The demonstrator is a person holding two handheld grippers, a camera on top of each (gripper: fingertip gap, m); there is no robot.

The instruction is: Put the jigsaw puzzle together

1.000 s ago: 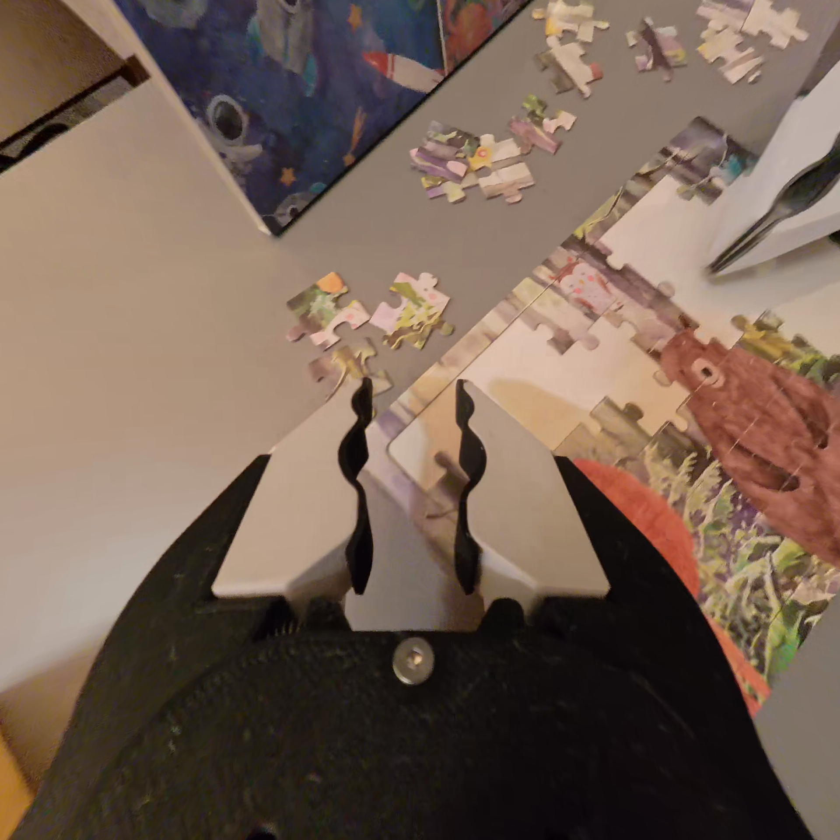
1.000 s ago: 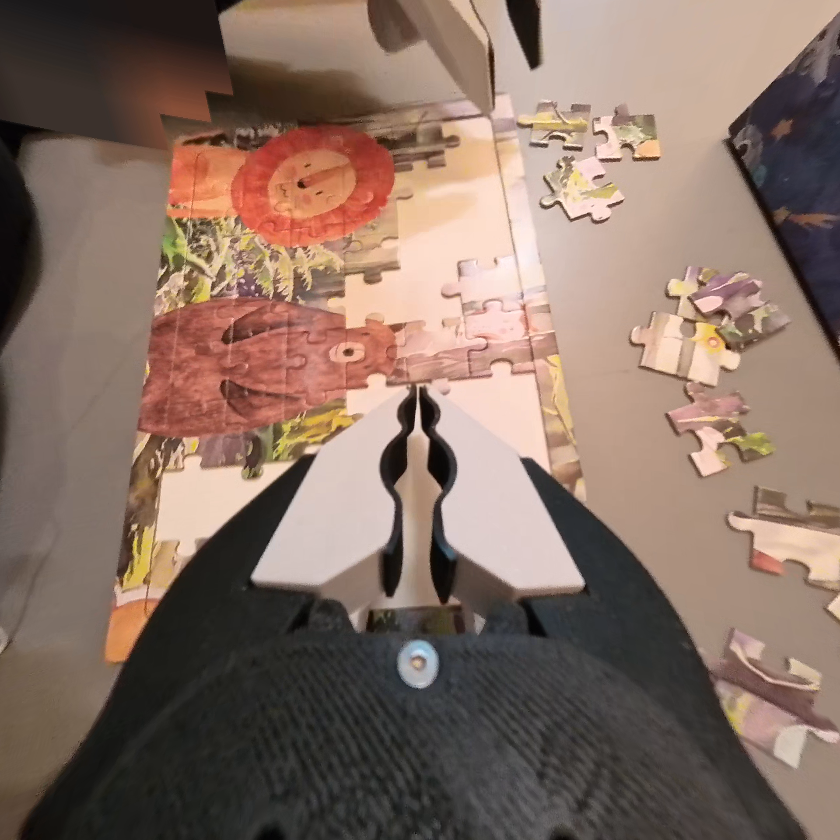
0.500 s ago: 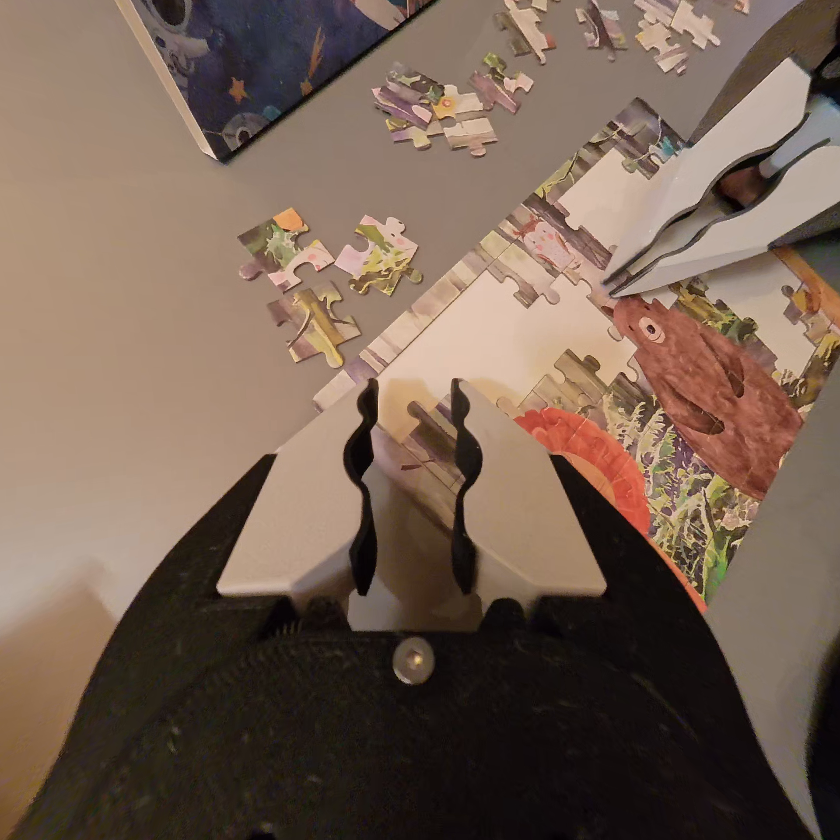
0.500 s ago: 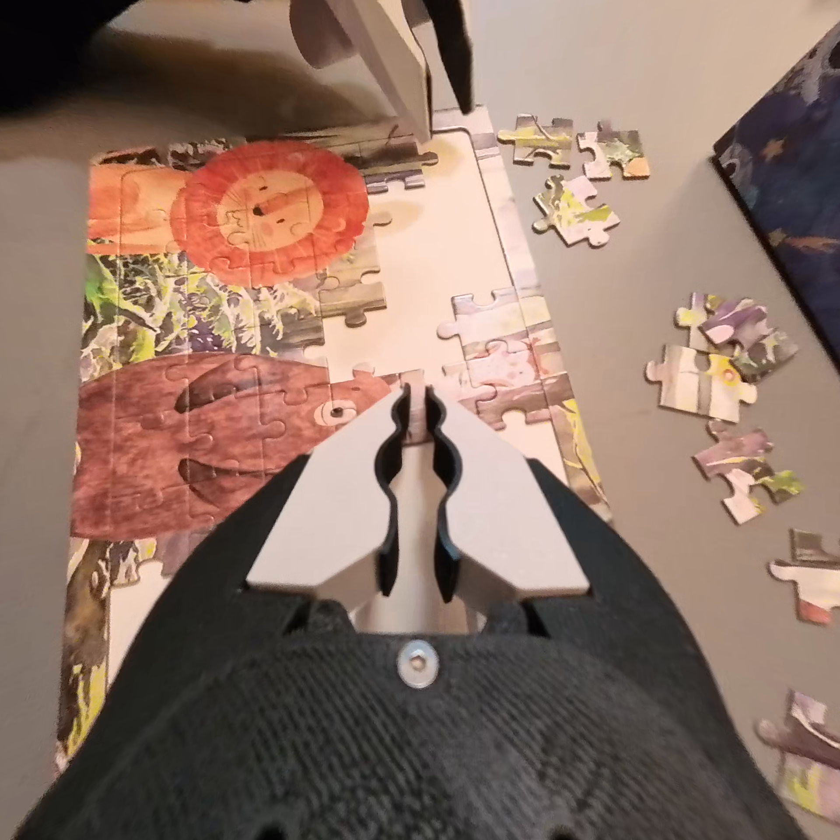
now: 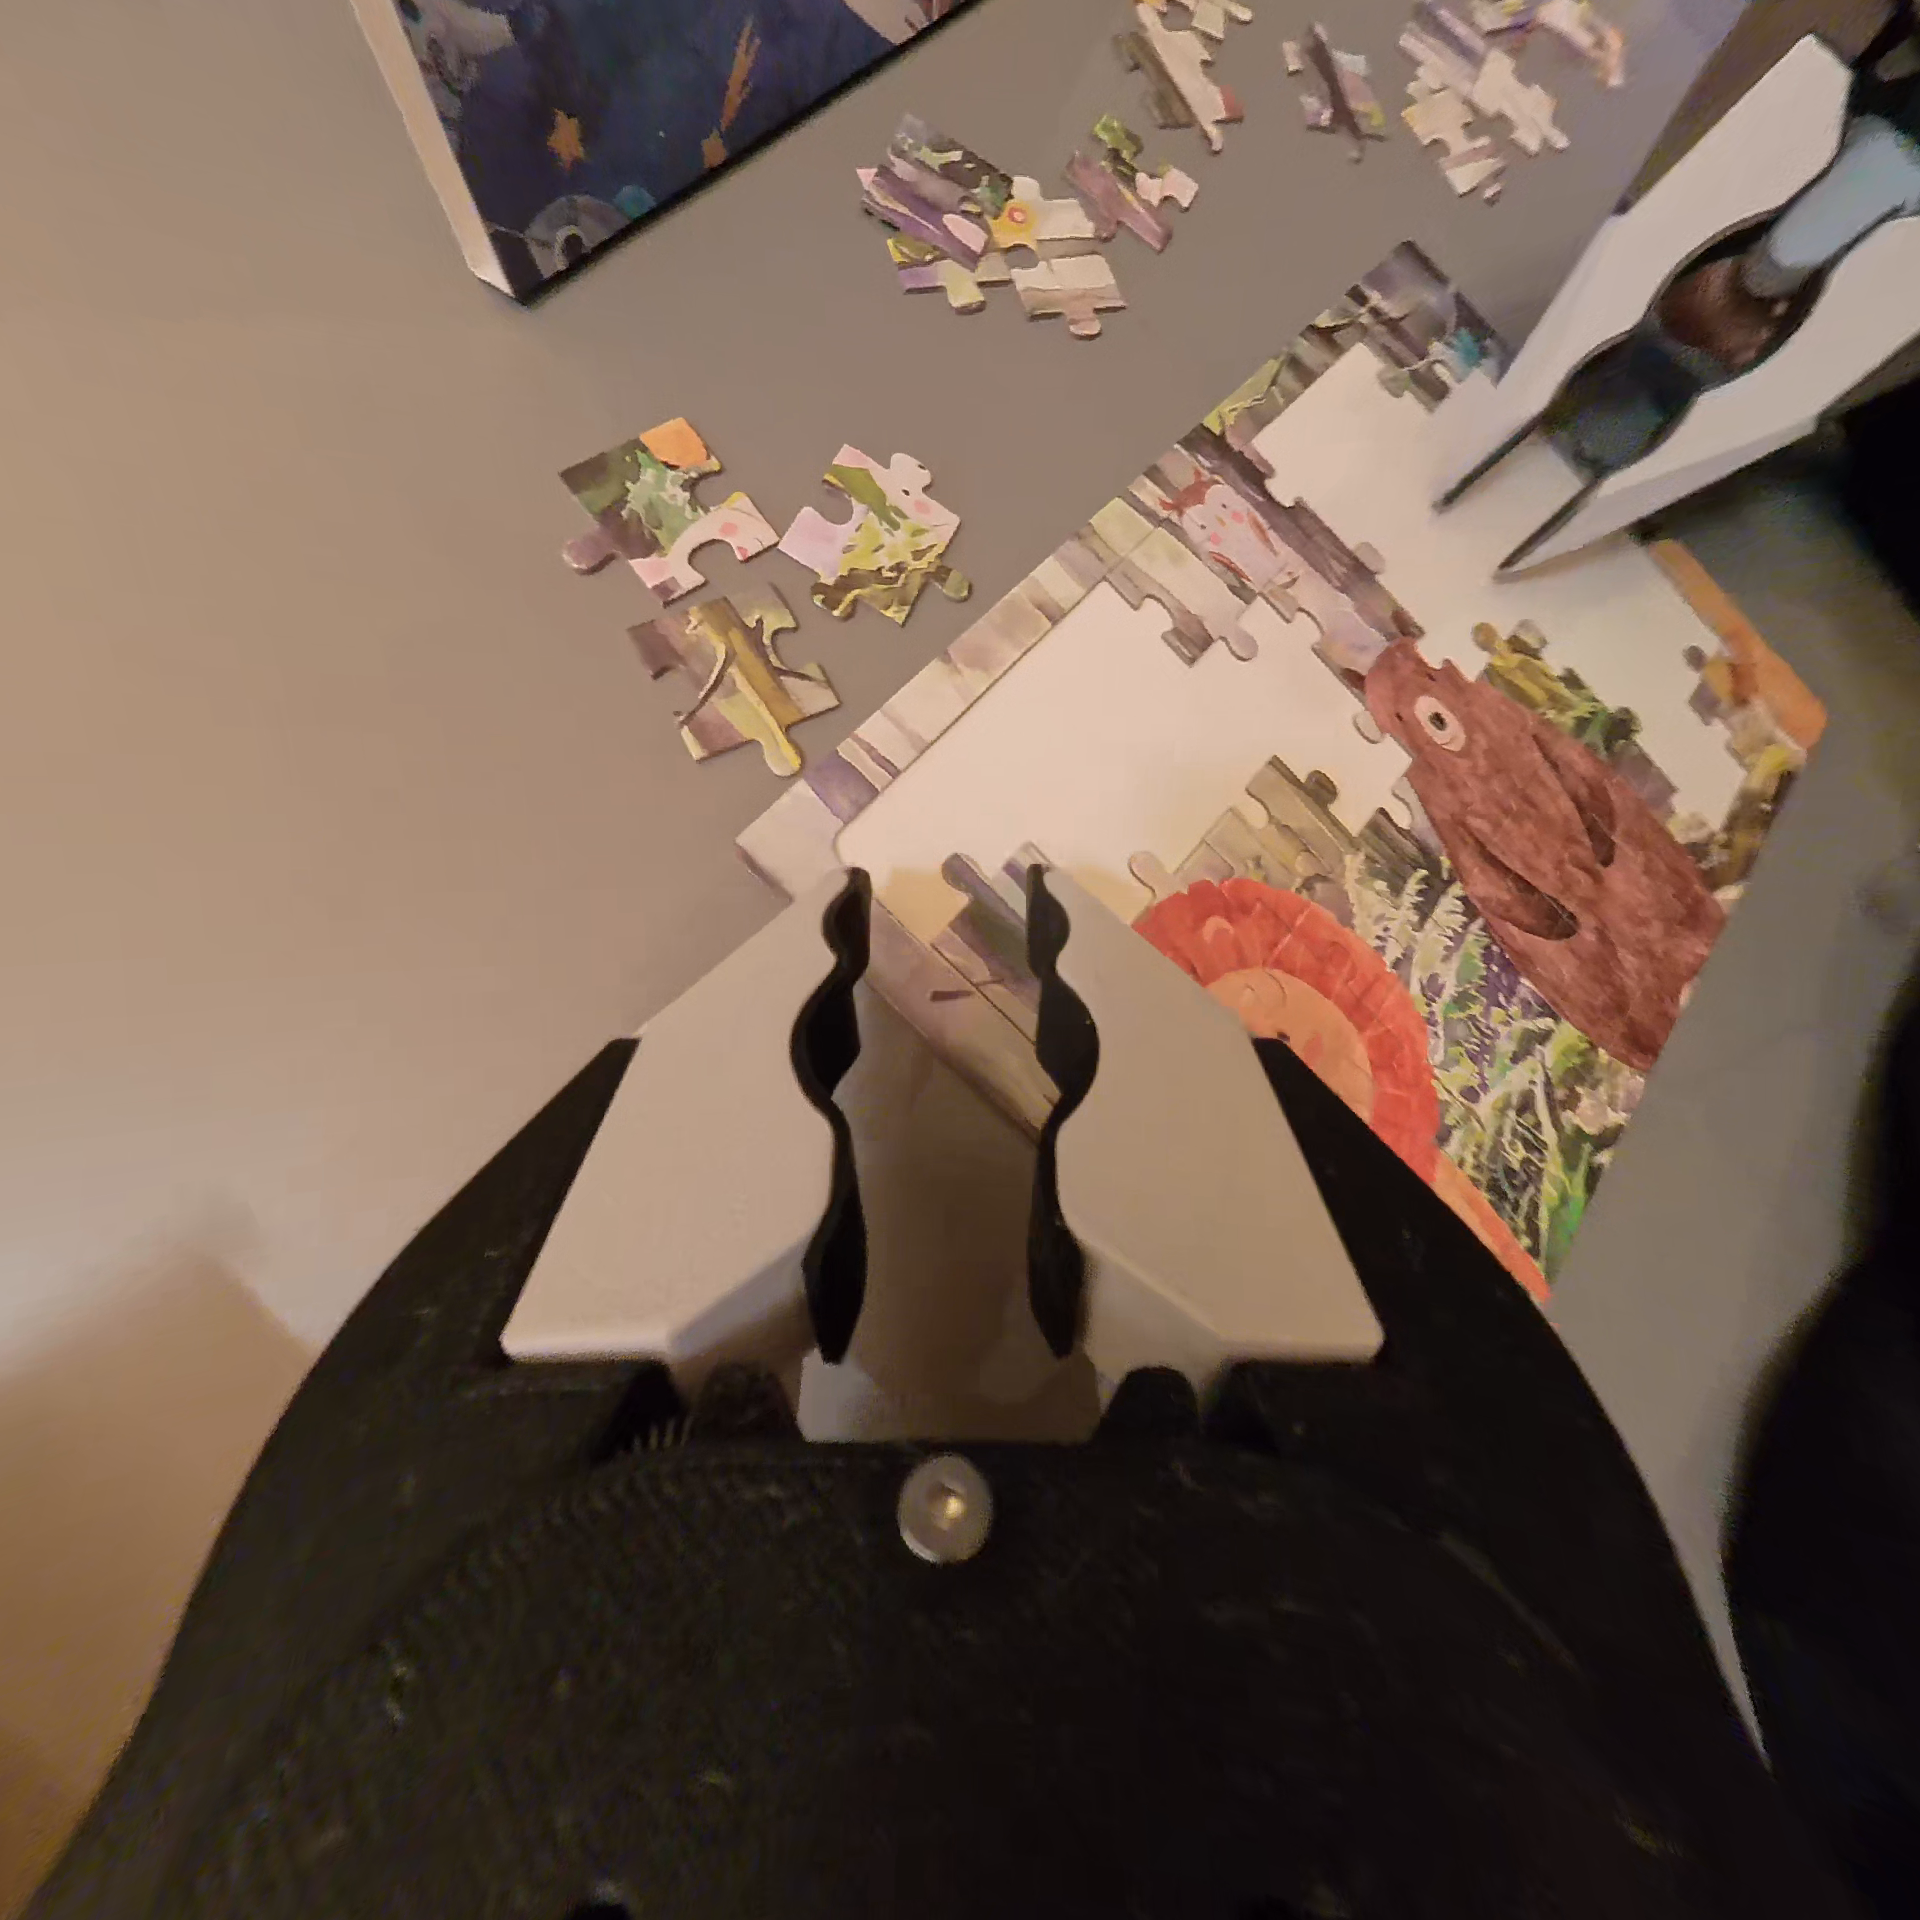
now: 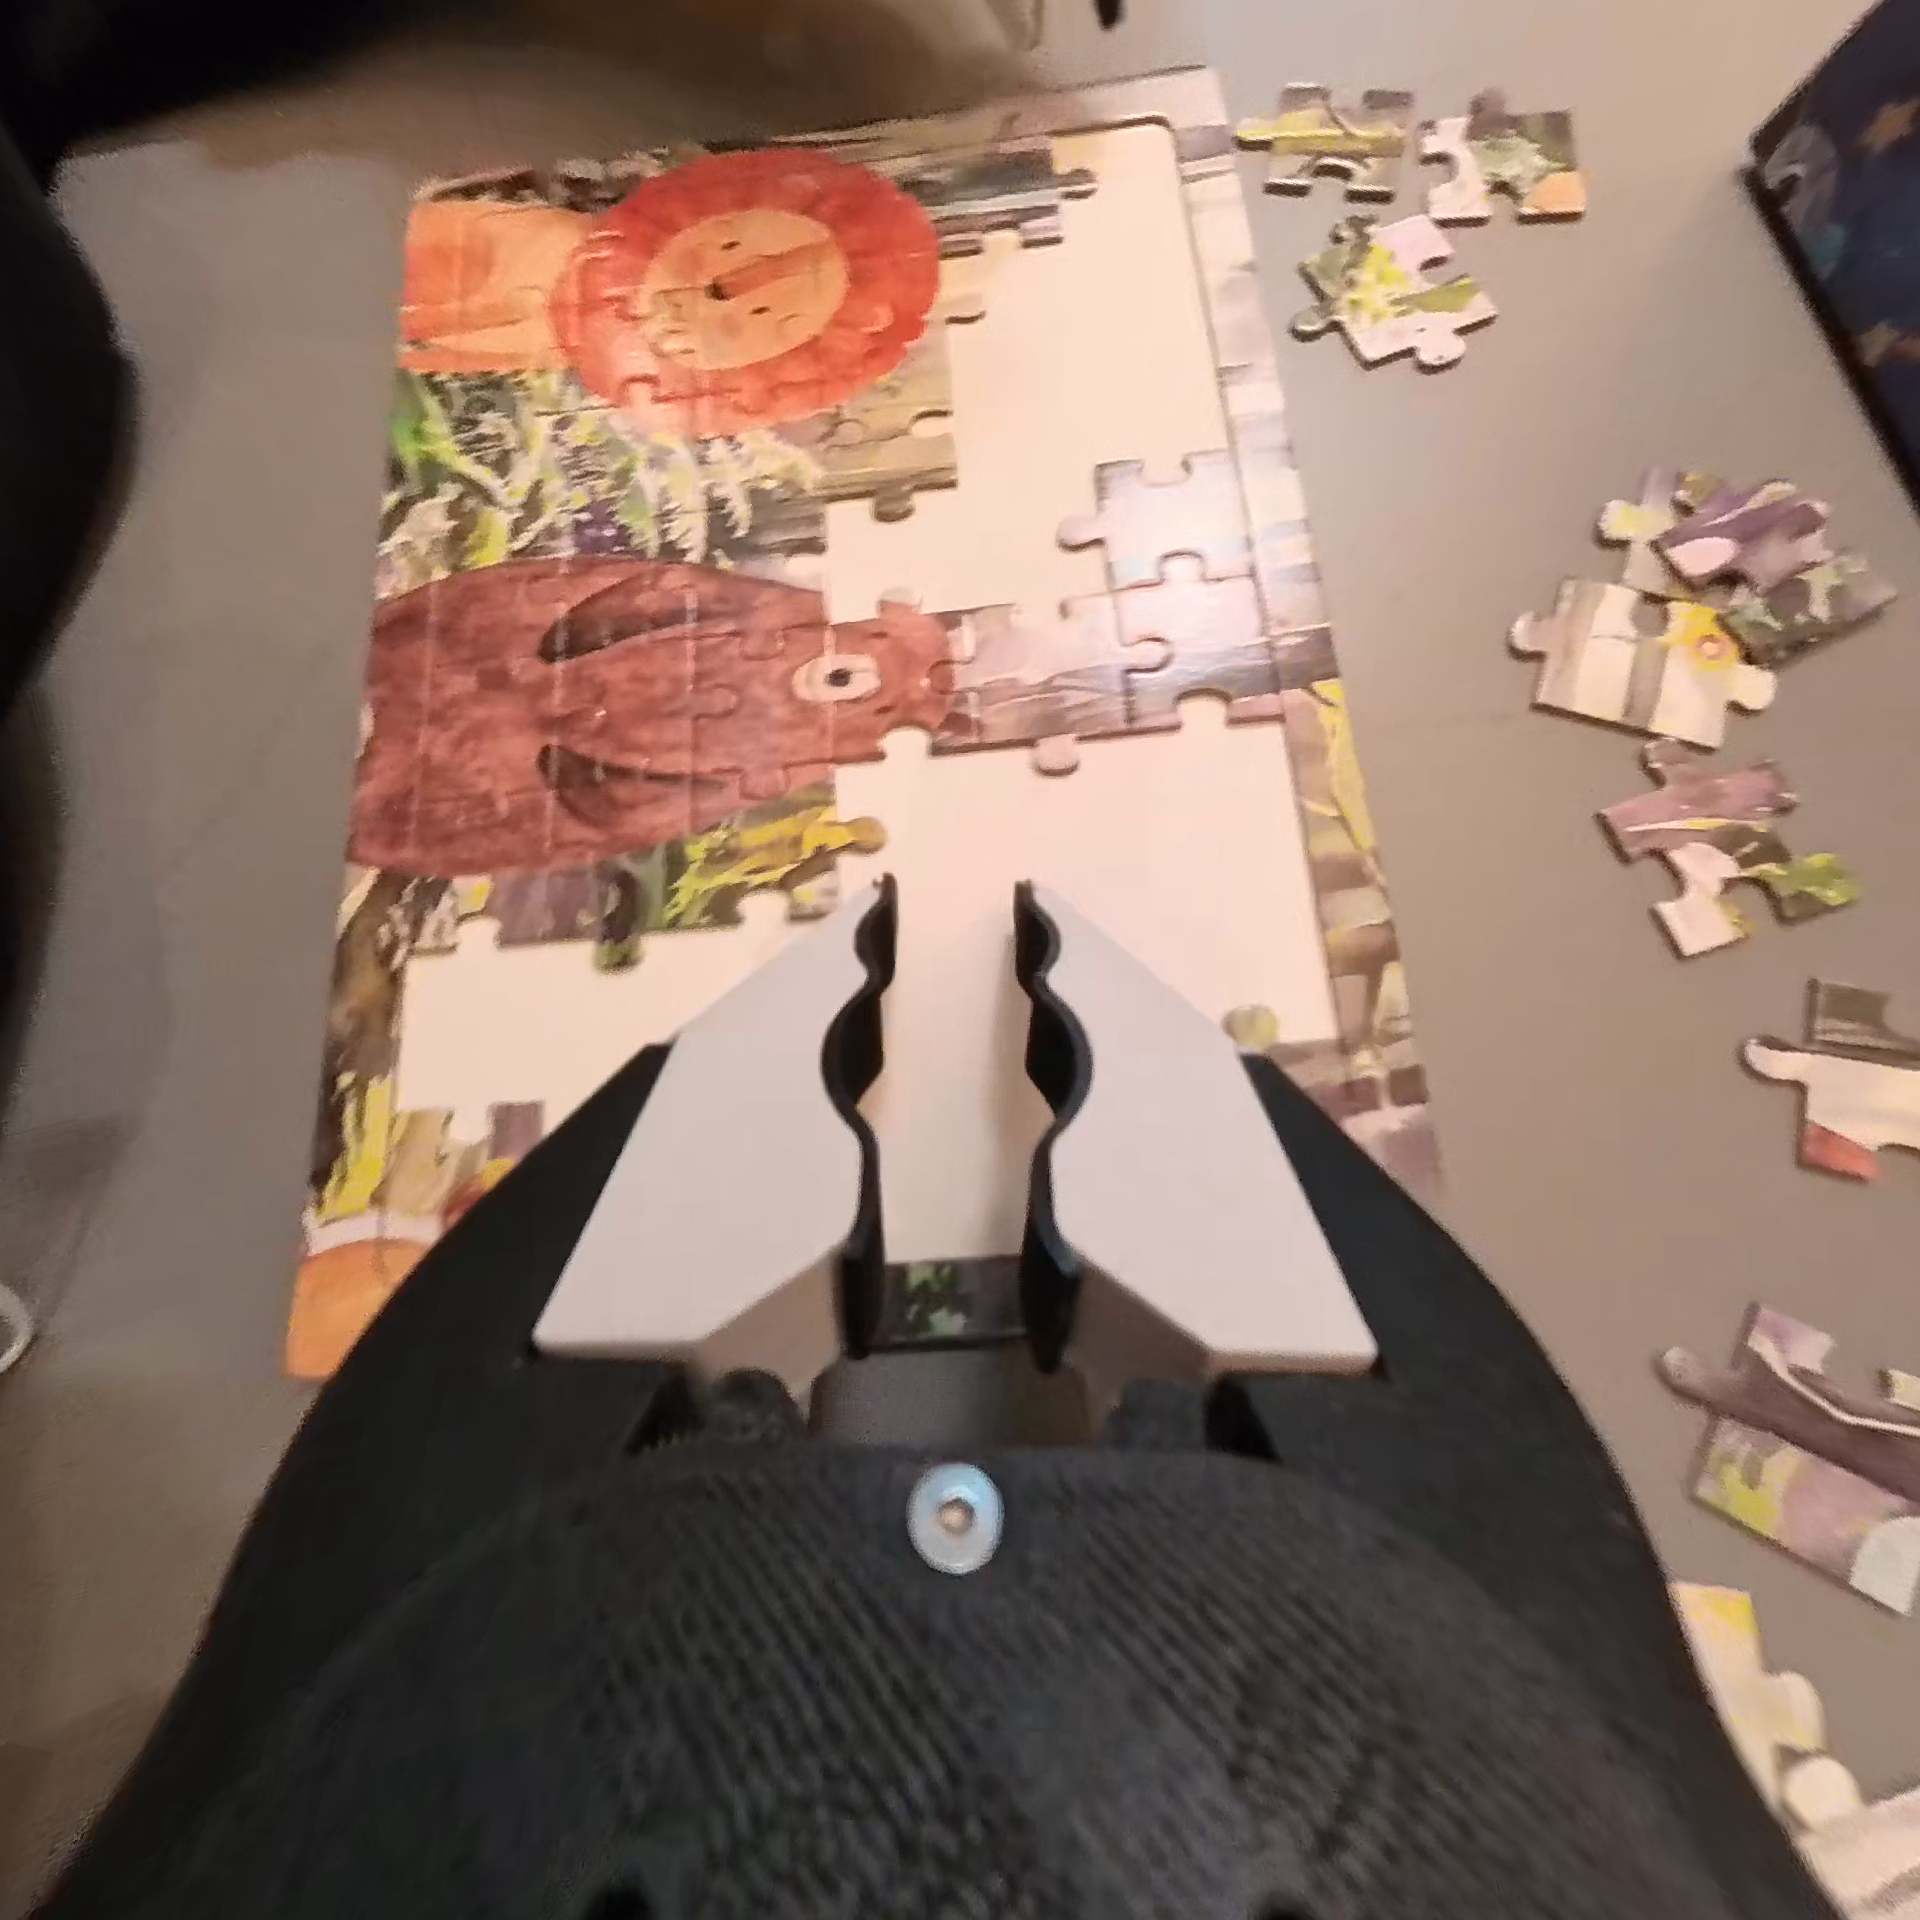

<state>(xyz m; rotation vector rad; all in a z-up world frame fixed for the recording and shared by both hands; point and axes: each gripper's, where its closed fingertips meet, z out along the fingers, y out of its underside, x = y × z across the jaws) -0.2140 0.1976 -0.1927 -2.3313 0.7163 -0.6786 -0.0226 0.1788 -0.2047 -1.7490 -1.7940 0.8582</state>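
Note:
The partly built jigsaw puzzle lies on the grey table, with an orange lion and a brown bear assembled and cream gaps left bare. My left gripper is open and empty above the puzzle's near corner. My right gripper is open and empty above a bare cream patch of the puzzle, just short of the bear. It also shows in the left wrist view at the far side of the puzzle. Loose pieces lie beside the puzzle.
A dark blue picture box stands at the far left and also shows in the right wrist view. More loose pieces lie in clusters on the table to the puzzle's side. Left tips to right tips: about 20 centimetres. About 8 centimetres separates my right fingertips from the brown bear. My right wrist view looks at it from another angle.
My right gripper has opened from shut and drawn back from the piece by the bear's nose. My left gripper stays open and has shifted a little along the puzzle's corner.

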